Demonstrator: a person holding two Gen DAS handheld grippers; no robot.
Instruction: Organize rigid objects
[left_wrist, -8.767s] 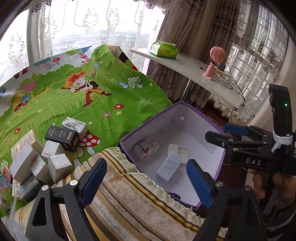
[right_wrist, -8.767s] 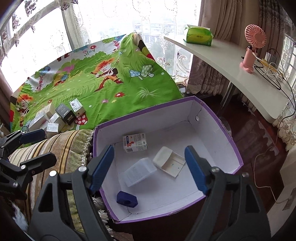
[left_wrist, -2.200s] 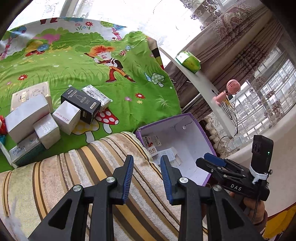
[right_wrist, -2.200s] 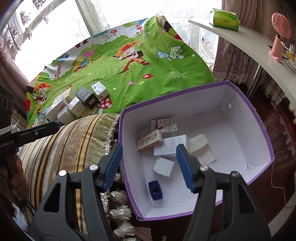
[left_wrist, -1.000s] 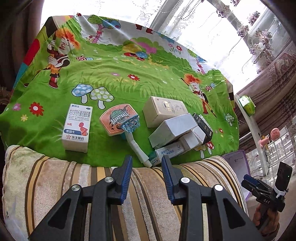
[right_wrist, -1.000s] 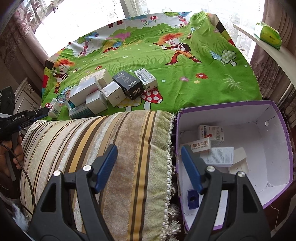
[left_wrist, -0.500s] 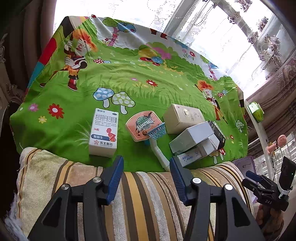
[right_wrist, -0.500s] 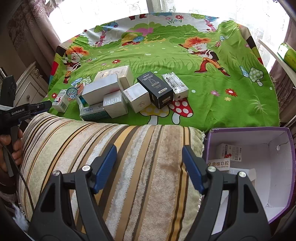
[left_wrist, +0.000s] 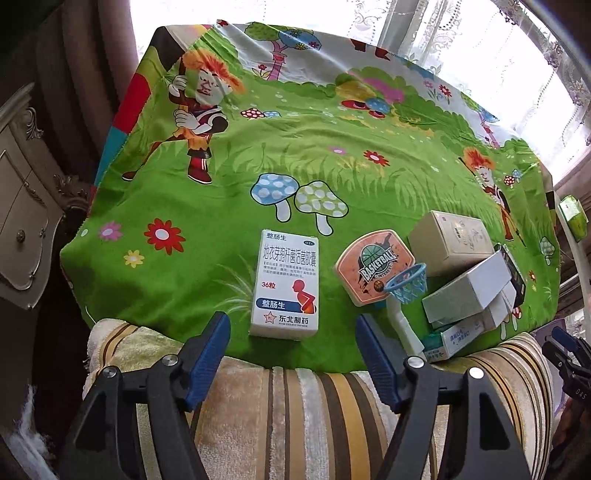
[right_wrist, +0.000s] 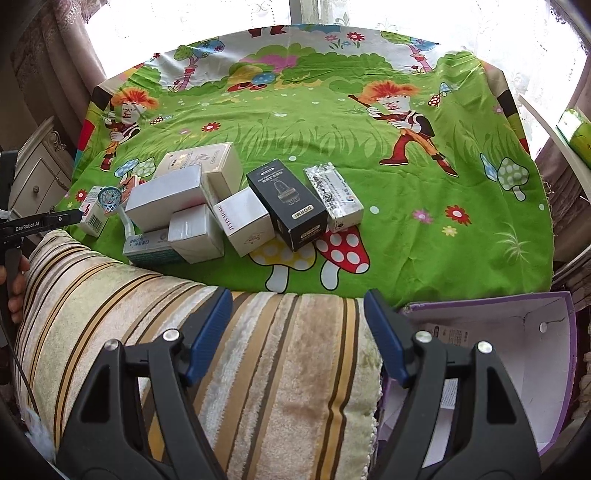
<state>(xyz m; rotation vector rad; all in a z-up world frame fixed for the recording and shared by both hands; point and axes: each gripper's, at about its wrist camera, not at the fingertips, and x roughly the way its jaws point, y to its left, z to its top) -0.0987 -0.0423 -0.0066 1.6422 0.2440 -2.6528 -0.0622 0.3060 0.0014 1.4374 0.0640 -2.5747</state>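
Observation:
A white medicine box (left_wrist: 286, 284) with blue print lies on the green cartoon cloth (left_wrist: 332, 158), just beyond my left gripper (left_wrist: 293, 343). Its jaws are opening and nothing is between them. To the right lie a toy basketball hoop (left_wrist: 380, 273) and a heap of boxes (left_wrist: 465, 291). In the right wrist view the same heap holds white boxes (right_wrist: 166, 201), a black box (right_wrist: 286, 203) and a silver-wrapped box (right_wrist: 332, 192). My right gripper (right_wrist: 297, 332) hangs open over the striped cushion (right_wrist: 258, 369), holding nothing. The purple-rimmed box (right_wrist: 517, 350) sits at the lower right.
A striped cushion (left_wrist: 295, 424) edges the cloth nearest me. A carved cabinet (left_wrist: 22, 206) stands at the left, with curtains and a bright window behind. A white shelf with a green tissue pack (right_wrist: 576, 133) is at the right. A hand (right_wrist: 14, 291) holds the left gripper's handle.
My left gripper's jaws have spread wide and it has drawn closer to the white medicine box. The right gripper has swung left, from over the purple-rimmed box to over the cushion facing the heap.

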